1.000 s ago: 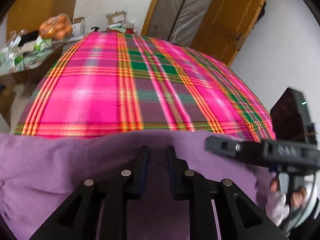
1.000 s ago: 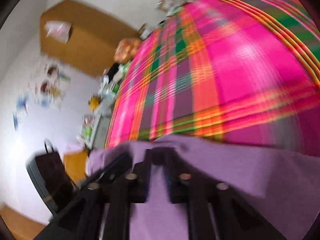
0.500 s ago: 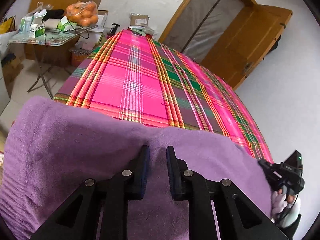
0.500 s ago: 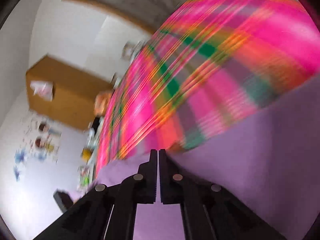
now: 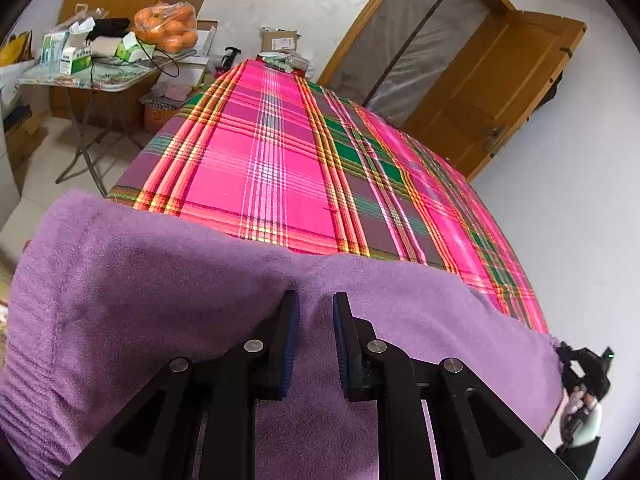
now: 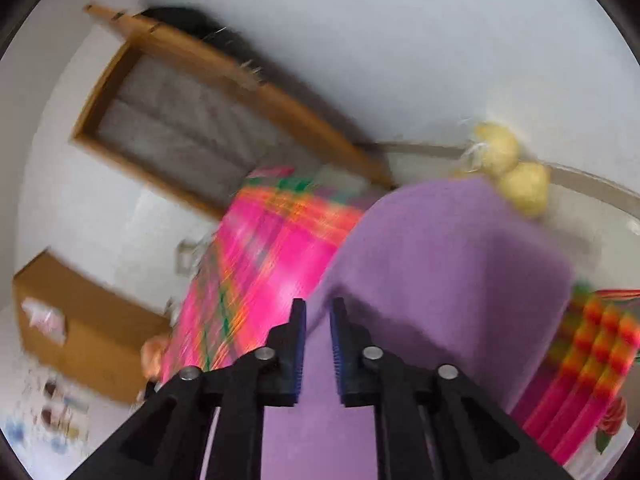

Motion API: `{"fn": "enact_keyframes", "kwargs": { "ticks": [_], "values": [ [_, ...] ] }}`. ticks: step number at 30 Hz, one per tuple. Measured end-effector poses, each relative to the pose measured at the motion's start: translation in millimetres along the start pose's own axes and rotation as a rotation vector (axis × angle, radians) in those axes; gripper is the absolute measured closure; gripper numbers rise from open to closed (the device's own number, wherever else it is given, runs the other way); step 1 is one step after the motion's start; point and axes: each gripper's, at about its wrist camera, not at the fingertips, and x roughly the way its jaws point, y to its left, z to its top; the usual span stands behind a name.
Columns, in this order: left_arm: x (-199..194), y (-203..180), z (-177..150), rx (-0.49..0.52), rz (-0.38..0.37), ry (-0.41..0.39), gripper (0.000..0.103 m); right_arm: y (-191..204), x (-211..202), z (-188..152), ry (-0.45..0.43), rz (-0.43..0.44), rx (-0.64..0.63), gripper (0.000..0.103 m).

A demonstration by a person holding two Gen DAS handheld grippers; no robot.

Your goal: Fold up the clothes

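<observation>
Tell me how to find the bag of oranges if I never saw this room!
Start at the big bed with the pink plaid cover. Look past its far left corner to the folding table crowded with boxes. The bag of oranges sits at the back of it: a clear plastic bag, the only round orange things among the white and green boxes.

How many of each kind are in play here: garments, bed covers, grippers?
Purple garment: 1
Plaid bed cover: 1
Grippers: 2, left gripper and right gripper, each with purple fabric between its fingers
Total: 4
</observation>
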Motion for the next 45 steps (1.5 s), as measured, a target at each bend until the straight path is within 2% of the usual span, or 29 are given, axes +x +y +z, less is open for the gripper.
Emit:
{"fn": "enact_keyframes", "kwargs": {
  "ticks": [4, 6, 7, 9, 10, 11, 13, 14, 15, 19, 22, 24, 27, 31, 33, 36, 38, 40, 42, 45],
  "values": [
    [-6, -12, -9, 0.059, 0.068, -0.011, 0.085, 18, 15, -25, 0.154, 0.06, -0.13, 0.088],
    [-8, -16, -15, 0.097, 0.092, -0.014, 0.085, 23, 15, -25, 0.131, 0.027, -0.183, 0.088],
    [-9, -17, -17, 0.112, 0.101, -0.016, 0.085, 18, 13, -18, 0.094, -0.008, -0.177, 0.092],
    [-9, -14, -16, 0.098, 0.088, -0.02, 0.085, -4, 14, 3, 0.065, -0.029, -0.078, 0.103],
    [-9, -12, -16, 0.089, 0.082, -0.021, 0.085, -15, 14, 14, 0.051, -0.039, -0.028, 0.103],
    [-8, -11, -16, 0.082, 0.078, -0.023, 0.085, -12, 14, 17, 0.045, -0.053, -0.037, 0.102],
    [-9, -12, -16, 0.092, 0.085, -0.026, 0.085, -4, 14, 22, 0.035, -0.082, -0.065, 0.087],
    [-9, -12, -17, 0.096, 0.087, -0.028, 0.085, 0, 19, 18, 0.068, -0.067, -0.079, 0.084],
    [-9, -11, -17, 0.094, 0.086, -0.029, 0.085, 4, 24, 14, 0.104, -0.05, -0.093, 0.084],
    [-9, -12, -16, 0.091, 0.082, -0.03, 0.085, 23, 53, 17, 0.129, -0.084, -0.168, 0.087],
    [-10, -11, -17, 0.087, 0.077, -0.031, 0.085, 16, 60, 30, 0.1, -0.11, -0.133, 0.095],
    [-11, -11, -18, 0.083, 0.073, -0.032, 0.085, 13, 54, 32, 0.053, -0.135, -0.119, 0.094],
    [-11, -10, -19, 0.077, 0.067, -0.034, 0.085, 12, 36, 25, 0.045, -0.107, -0.143, 0.087],
    [-11, -11, -20, 0.076, 0.067, -0.035, 0.085, -2, 20, 21, 0.022, -0.108, -0.152, 0.087],
    [-12, -10, -20, 0.073, 0.063, -0.036, 0.085, -9, 12, 19, 0.01, -0.108, -0.156, 0.091],
    [-12, -10, -21, 0.069, 0.059, -0.037, 0.085, -19, 0, 16, -0.007, -0.109, -0.163, 0.103],
    [-12, -10, -22, 0.067, 0.058, -0.038, 0.085, -26, -8, 14, -0.019, -0.11, -0.168, 0.103],
    [-12, -10, -22, 0.065, 0.06, -0.039, 0.085, -39, -31, 22, -0.107, -0.18, -0.149, 0.102],
    [-12, -10, -21, 0.064, 0.06, -0.039, 0.085, -43, -45, 22, -0.149, -0.205, -0.148, 0.098],
    [-12, -10, -21, 0.066, 0.062, -0.038, 0.085, -35, -51, 11, -0.162, -0.171, -0.196, 0.089]
  ]
}}
